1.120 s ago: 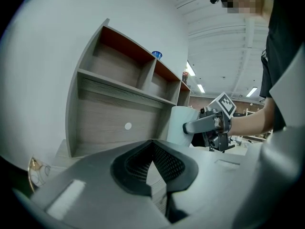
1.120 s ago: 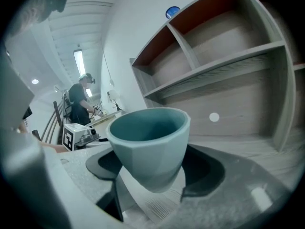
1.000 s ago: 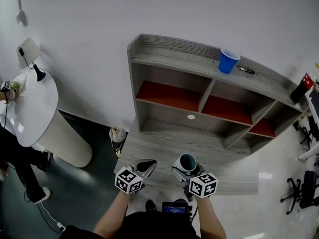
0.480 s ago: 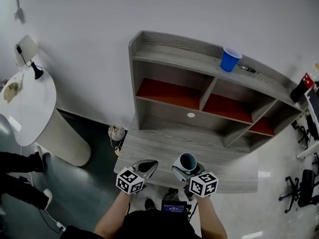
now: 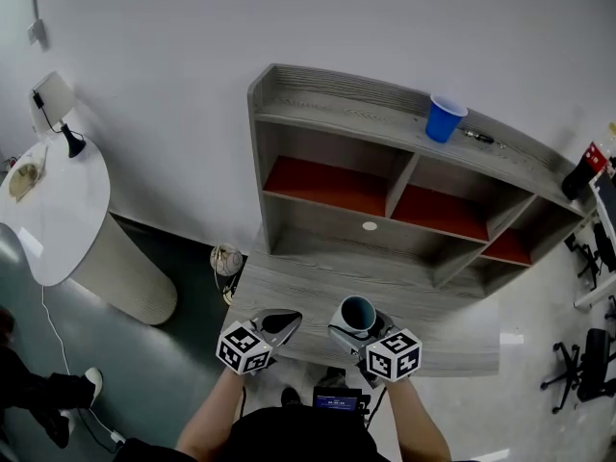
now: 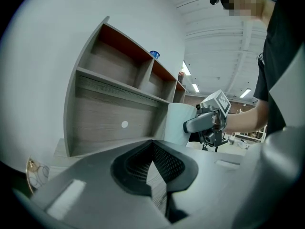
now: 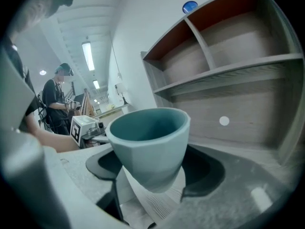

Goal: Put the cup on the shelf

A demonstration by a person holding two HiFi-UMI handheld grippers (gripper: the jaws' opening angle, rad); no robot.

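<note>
Grey wood-grain desk (image 5: 308,292) against a white wall (image 5: 173,27), with a grey shelf unit with red-backed compartments (image 5: 337,114) at twelve o'clock. At six o'clock, the right gripper (image 5: 354,325) clamps a teal faceted cup (image 5: 358,312) above the desk. The left gripper (image 5: 281,323) has its jaws together, empty.

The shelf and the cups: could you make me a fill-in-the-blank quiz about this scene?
The right gripper grips a ___ cup.
On top of the shelf stands a second cup, coloured ___.
The left gripper holds ___.
Missing words: teal; blue; nothing.
</note>
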